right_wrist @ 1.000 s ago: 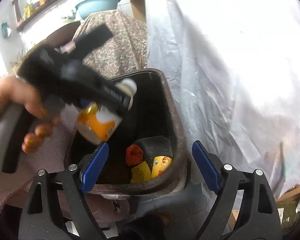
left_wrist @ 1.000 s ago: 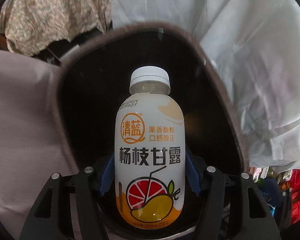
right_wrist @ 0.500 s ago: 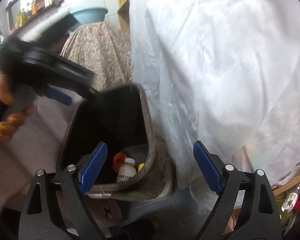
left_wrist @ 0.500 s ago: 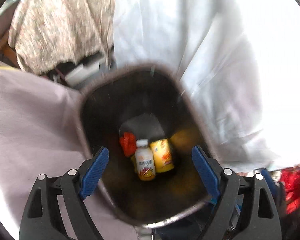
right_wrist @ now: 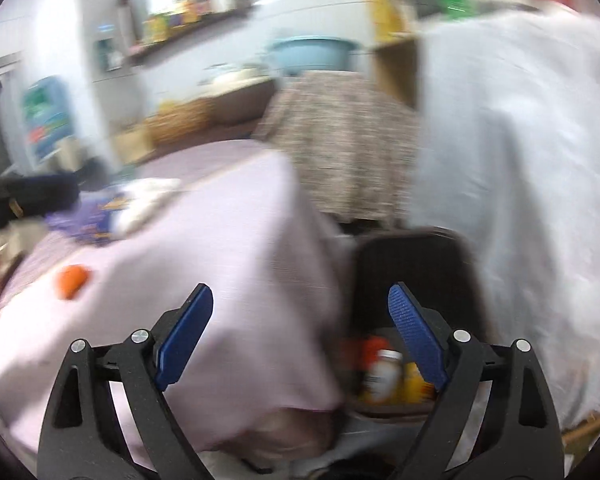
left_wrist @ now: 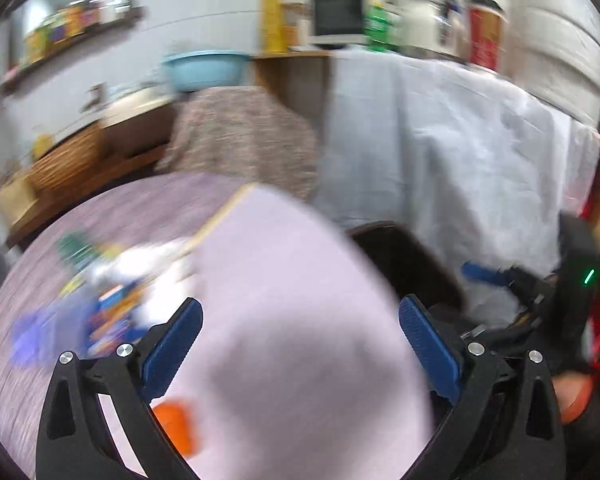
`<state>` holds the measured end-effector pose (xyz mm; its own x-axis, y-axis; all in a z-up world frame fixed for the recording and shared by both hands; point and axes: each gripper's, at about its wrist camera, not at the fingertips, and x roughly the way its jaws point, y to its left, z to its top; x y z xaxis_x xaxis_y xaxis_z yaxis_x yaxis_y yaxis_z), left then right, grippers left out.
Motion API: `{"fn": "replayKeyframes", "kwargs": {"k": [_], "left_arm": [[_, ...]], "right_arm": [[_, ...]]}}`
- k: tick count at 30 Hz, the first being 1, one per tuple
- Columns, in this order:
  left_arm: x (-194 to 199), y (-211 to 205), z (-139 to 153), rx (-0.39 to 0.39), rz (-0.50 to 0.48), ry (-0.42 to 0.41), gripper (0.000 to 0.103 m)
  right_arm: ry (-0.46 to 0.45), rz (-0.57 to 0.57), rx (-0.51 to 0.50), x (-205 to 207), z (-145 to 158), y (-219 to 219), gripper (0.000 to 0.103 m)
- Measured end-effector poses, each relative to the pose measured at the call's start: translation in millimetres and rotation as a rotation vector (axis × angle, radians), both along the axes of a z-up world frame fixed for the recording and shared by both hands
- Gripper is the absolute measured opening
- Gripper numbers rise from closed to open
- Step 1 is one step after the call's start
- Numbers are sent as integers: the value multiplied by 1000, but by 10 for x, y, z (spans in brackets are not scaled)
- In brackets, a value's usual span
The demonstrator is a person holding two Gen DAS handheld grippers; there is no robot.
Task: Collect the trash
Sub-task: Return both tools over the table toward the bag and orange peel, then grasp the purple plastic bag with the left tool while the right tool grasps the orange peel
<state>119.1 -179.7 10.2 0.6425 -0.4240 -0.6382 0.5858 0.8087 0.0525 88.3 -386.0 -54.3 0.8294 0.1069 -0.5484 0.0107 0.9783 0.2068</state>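
While both views are smeared with motion, the big lilac-covered desk (left_wrist: 300,300) fills the frame, its corner hanging just beside the dark trash bin (right_wrist: 412,272); clip that draped cloth and the leftovers slide. Down in the bin a white-capped drink bottle (right_wrist: 380,376) already lies among orange and yellow scraps. On the desk, a blurred heap of colourful wrappers (left_wrist: 108,300) waits, and a small orange piece (right_wrist: 72,280) sits apart, near the edge, easy to knock off. Left tool (left_wrist: 300,348) has its jaws opening, nothing between them; right tool (right_wrist: 300,344) stands apart, empty
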Motion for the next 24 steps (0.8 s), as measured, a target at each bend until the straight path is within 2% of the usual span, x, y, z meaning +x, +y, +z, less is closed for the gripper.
{"fn": "replayKeyframes", "kwargs": {"k": [3,6,10,13,17,22,24], "left_arm": [[-59,672,28,31,121,-75,97],[-47,1177,-87,102,212,-133,97],[29,1684,-243,192,288,-120,97],[122,1961,-330,195,321,-91,97],[244,2119,-366,155,333,-59,97],[437,2129,-391,214,305,-93,97],[522,2118,-411,247,294,-101,97]], "right_arm": [[-4,146,-17,105,183,480,93],[22,282,-7,184,255,914,93],[63,430,-53,285,312,1518,93],[101,500,-115,362,283,1901,93],[160,584,-167,478,173,2289,93],[213,608,-235,683,86,2554,93],[219,607,-239,728,93,2576,88]]}}
